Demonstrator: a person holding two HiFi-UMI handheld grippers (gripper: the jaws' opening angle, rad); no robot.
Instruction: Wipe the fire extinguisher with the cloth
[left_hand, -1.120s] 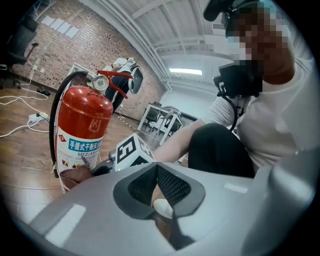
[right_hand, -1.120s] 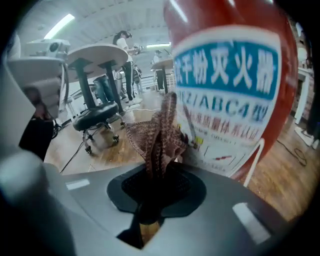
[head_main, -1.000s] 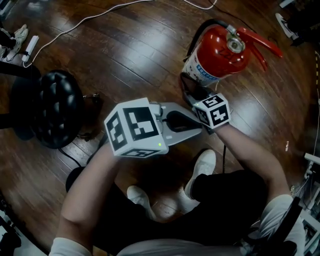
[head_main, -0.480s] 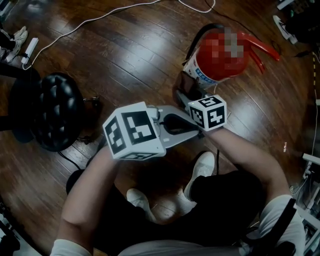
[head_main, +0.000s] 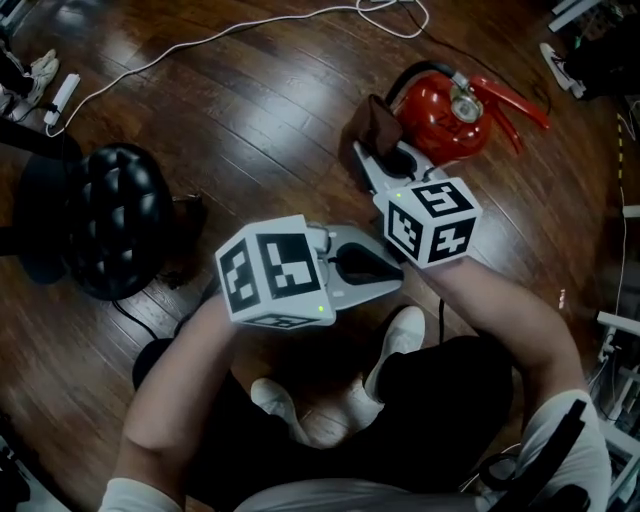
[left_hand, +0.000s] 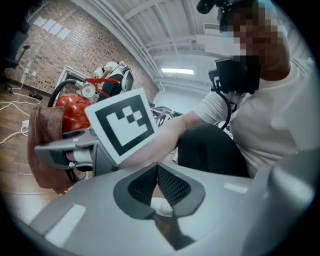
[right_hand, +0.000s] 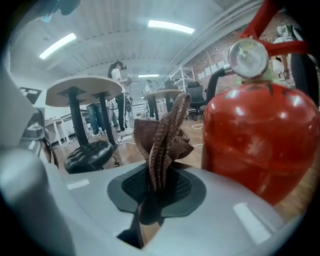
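The red fire extinguisher (head_main: 440, 120) stands on the wood floor at the upper right, seen from above, with its gauge (head_main: 464, 108) and red handle (head_main: 512, 98) on top. My right gripper (head_main: 372, 158) is shut on a brown cloth (head_main: 378, 120) that lies against the extinguisher's left shoulder. In the right gripper view the cloth (right_hand: 162, 135) sticks up from the jaws, just left of the red body (right_hand: 260, 145). My left gripper (head_main: 396, 276) hangs nearer me, shut on nothing, with its jaws pointing right; its own view shows the cloth (left_hand: 42, 145) and the extinguisher (left_hand: 75, 106) beyond.
A black padded stool (head_main: 110, 215) stands at the left. A white cable (head_main: 200, 40) runs across the floor at the top. The person's white shoes (head_main: 395, 345) are below the grippers. Round tables (right_hand: 82, 90) and people show far off.
My right gripper has moved up the extinguisher's left side with the cloth, from the lower body to the shoulder. The left gripper has hardly moved.
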